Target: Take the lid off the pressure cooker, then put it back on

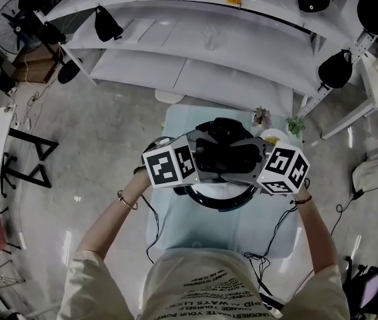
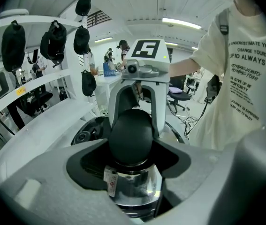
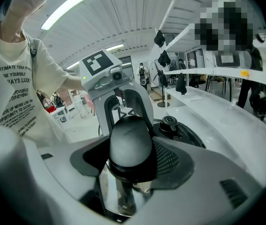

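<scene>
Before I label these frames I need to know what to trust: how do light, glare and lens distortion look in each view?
Head view: even, washed-out light, shelves bowed by the lens. Left gripper view: strong fisheye, dark corners, reflections on the steel cooker body, left handle sharp. Right gripper view: same fisheye, ceiling lamp blown out, soft sheen on the right handle.
</scene>
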A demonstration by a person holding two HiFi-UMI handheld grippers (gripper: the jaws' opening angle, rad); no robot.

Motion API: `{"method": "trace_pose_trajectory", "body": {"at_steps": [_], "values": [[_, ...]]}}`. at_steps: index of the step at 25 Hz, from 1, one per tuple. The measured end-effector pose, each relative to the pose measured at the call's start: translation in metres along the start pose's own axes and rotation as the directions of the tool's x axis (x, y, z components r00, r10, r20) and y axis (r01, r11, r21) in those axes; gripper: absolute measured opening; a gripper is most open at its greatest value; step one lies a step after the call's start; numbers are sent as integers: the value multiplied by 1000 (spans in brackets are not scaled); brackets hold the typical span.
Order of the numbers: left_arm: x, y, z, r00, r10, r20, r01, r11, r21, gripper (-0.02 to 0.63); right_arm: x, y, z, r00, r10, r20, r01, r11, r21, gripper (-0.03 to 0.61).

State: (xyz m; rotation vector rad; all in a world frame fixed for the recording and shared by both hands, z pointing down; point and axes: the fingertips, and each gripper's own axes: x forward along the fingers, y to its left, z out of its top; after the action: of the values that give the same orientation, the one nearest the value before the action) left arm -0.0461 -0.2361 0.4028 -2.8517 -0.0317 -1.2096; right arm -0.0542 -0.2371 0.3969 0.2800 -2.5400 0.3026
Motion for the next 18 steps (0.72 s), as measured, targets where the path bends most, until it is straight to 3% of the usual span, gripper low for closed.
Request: {"method": "trace_pose_trajectory", "body": {"at_steps": [4, 10, 14, 18], "values": [[-1, 0, 0, 999, 28, 20, -28, 1000, -7, 288, -1, -1, 0, 999, -33, 22, 33, 999, -4, 276], [-7, 2, -2, 983, 152, 101, -147, 988, -53, 288, -3, -3, 0, 995, -85, 50, 84, 996, 13, 279], [-11, 4, -2, 956, 261, 134, -250, 964, -94, 288, -6, -4, -2, 989, -130, 72, 126, 991, 51, 281], [-15, 1, -3, 912, 365, 189, -341, 929, -147, 288, -10, -2, -4, 977, -185, 105, 176, 981, 86, 279]]}}
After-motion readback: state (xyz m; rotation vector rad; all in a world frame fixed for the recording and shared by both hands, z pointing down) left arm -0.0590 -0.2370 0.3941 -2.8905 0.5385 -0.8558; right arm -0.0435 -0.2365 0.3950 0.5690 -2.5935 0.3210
